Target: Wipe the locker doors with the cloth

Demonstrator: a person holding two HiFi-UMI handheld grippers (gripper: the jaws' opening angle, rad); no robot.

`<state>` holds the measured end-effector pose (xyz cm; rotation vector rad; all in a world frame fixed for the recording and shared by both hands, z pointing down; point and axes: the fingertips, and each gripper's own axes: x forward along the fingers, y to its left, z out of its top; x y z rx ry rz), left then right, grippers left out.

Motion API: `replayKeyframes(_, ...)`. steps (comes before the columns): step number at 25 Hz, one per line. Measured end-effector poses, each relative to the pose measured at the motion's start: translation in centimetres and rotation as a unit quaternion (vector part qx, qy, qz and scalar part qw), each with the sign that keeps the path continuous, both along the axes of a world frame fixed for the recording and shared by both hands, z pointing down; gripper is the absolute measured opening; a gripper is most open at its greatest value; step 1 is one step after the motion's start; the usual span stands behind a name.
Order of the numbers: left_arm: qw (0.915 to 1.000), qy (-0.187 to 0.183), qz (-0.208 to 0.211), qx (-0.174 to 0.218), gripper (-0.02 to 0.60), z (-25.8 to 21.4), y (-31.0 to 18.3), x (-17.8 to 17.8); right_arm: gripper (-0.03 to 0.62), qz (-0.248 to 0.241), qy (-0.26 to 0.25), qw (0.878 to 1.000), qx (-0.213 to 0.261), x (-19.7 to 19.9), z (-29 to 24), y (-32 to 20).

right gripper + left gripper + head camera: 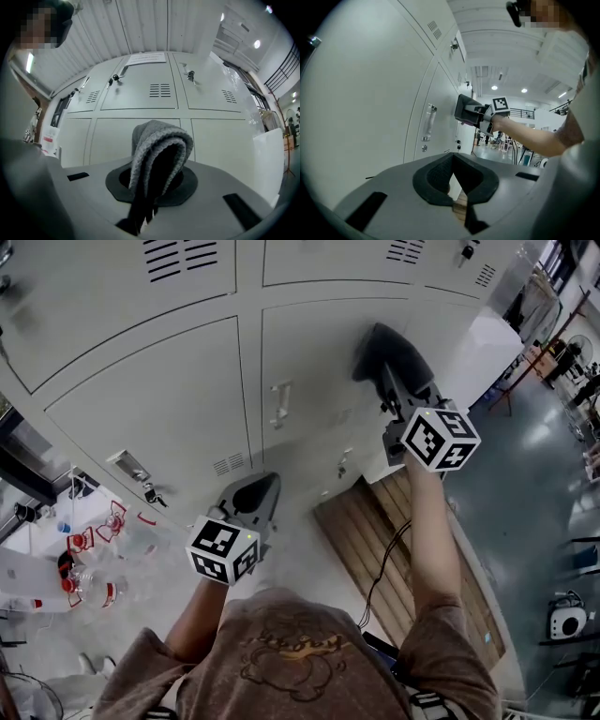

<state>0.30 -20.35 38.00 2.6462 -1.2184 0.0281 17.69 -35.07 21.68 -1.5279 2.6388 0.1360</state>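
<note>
While held up before the pale locker doors [150, 399], right hand-held gripper [382, 357]: clamped on folded grey cloth [157, 140], fold sticking out past the jaws, close to a lower door just beside a handle [280, 404]; contact with the door not discernible. Left hand-held gripper [251, 495]: jaws together at the tips, nothing between, held lower, near the same row of doors. Wooden pallet [375, 540] on the floor below, against the lockers.
</note>
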Motion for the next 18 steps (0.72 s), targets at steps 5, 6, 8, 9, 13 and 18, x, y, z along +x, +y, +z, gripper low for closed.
replayKeyframes(5,1.0000,0.001,0.004,-0.002,-0.002,0.1,0.5,0.3,0.037,-0.046,0.006,0.999,-0.005,-3.3,1.4,2.9)
replayKeyframes(6,1.0000,0.001,0.004,-0.003,-0.002,0.2,0.7,0.3,0.037,-0.056,0.010,0.998,-0.008,-4.1,1.7,3.4)
replayKeyframes(8,1.0000,0.002,0.005,-0.005,-0.002,0.3,0.9,0.3,0.037,-0.079,0.018,0.997,-0.013,-5.7,2.4,4.2)
replayKeyframes(9,1.0000,0.002,0.004,-0.005,-0.002,0.4,1.0,0.3,0.037,-0.090,0.020,0.996,-0.017,-6.5,2.7,4.6)
replayKeyframes(13,1.0000,0.002,0.000,-0.008,-0.002,0.6,1.3,0.0,0.038,-0.124,0.024,0.992,-0.026,-9.6,3.9,5.6)
replayKeyframes(18,0.9999,0.003,-0.012,-0.009,-0.002,0.8,1.4,-0.9,0.037,-0.156,0.031,0.986,-0.038,-13.2,5.4,6.2)
